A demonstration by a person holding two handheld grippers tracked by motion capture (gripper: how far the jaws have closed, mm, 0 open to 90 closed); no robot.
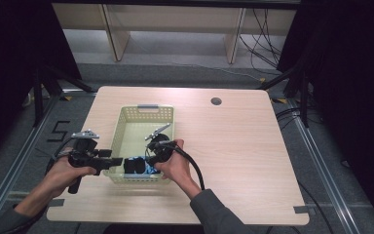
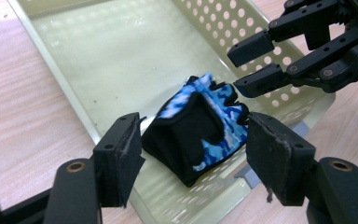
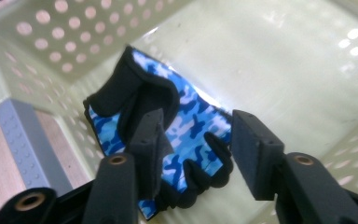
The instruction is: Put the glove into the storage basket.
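Note:
A blue camouflage fingerless glove (image 2: 200, 130) with black trim lies crumpled at the near end of a pale green perforated basket (image 1: 126, 114). In the high view the glove (image 1: 139, 167) is a dark lump between the two hands. My left gripper (image 2: 193, 149) is open at the basket's near left corner, its pads on either side of the glove and clear of it. My right gripper (image 3: 198, 140) reaches down into the basket, open, with the glove's (image 3: 182, 116) finger end between its pads. From the left gripper view, the right gripper (image 2: 249, 65) hovers just past the glove's edge.
The basket stands left of centre on a light wooden table (image 1: 233, 146). A grey tab (image 3: 23, 135) sits on the outside of the basket's near wall, and another (image 1: 147, 106) on its far rim. A cable hole (image 1: 216, 101) lies at the back right.

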